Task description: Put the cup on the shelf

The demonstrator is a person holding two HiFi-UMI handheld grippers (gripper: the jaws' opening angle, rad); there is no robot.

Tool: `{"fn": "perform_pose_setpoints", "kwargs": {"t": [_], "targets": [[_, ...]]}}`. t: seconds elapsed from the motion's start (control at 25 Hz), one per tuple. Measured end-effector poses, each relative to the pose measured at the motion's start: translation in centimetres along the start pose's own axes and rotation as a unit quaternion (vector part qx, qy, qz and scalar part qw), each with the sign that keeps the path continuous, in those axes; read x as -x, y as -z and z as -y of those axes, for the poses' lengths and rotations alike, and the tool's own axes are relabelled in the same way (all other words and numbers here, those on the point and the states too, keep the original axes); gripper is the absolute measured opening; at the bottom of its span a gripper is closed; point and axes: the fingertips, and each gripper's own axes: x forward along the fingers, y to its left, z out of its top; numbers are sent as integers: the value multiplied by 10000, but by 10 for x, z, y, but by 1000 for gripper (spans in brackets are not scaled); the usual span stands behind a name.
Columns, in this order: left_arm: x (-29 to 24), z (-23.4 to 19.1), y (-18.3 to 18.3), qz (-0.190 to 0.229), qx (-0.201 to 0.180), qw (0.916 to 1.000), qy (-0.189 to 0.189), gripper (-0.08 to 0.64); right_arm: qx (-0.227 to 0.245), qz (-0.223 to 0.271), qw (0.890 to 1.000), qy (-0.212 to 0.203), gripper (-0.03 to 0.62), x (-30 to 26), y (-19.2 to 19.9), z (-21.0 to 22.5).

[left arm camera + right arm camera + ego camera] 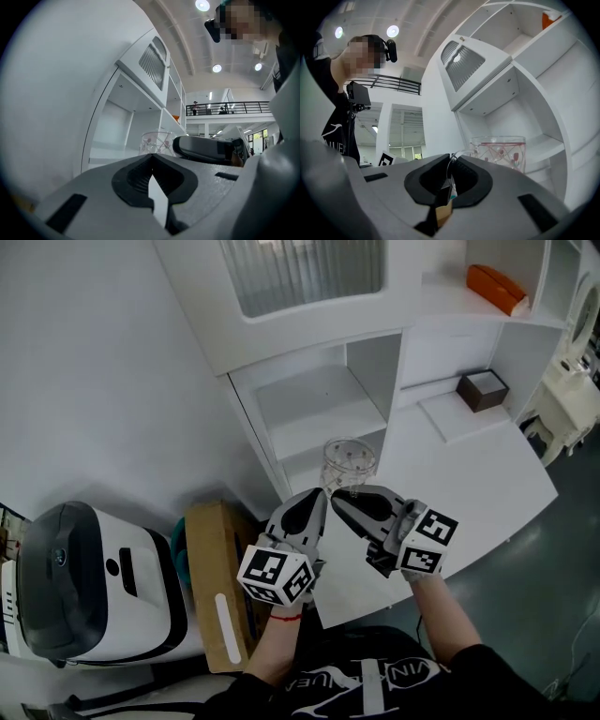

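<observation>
A clear glass cup (pixel 349 463) with small red flower prints stands out in front of the lower open shelf bay (pixel 319 409). My right gripper (pixel 337 496) is shut on the cup's thin glass handle; in the right gripper view the handle (pixel 451 161) sits pinched between the jaws, with the cup body (pixel 499 152) just beyond. My left gripper (pixel 322 495) is shut on nothing, right beside the other one, tips nearly touching. The left gripper view shows the cup (pixel 157 142) ahead and the right gripper (pixel 206 149) to its right. Whether the cup rests on the desk cannot be told.
A white desk (pixel 469 474) runs right from the shelf unit, with a dark brown box (pixel 483 390) at its back. An orange object (pixel 497 287) lies on an upper shelf. A cardboard box (pixel 217 582) and a white-and-black machine (pixel 89 582) stand at the lower left.
</observation>
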Motion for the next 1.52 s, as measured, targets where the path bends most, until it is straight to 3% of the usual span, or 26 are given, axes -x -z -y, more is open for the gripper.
{"fn": "perform_pose_setpoints", "kwargs": {"t": [1.12,1.52], "targets": [[-47,-72,-16,69,153,9997,187,6,580,-361,9976,90,14,-76,-12,61],[-52,-82,-19,-77,0,9998,162,5,855,-572,9942,307,14,-91,-8,83]]}}
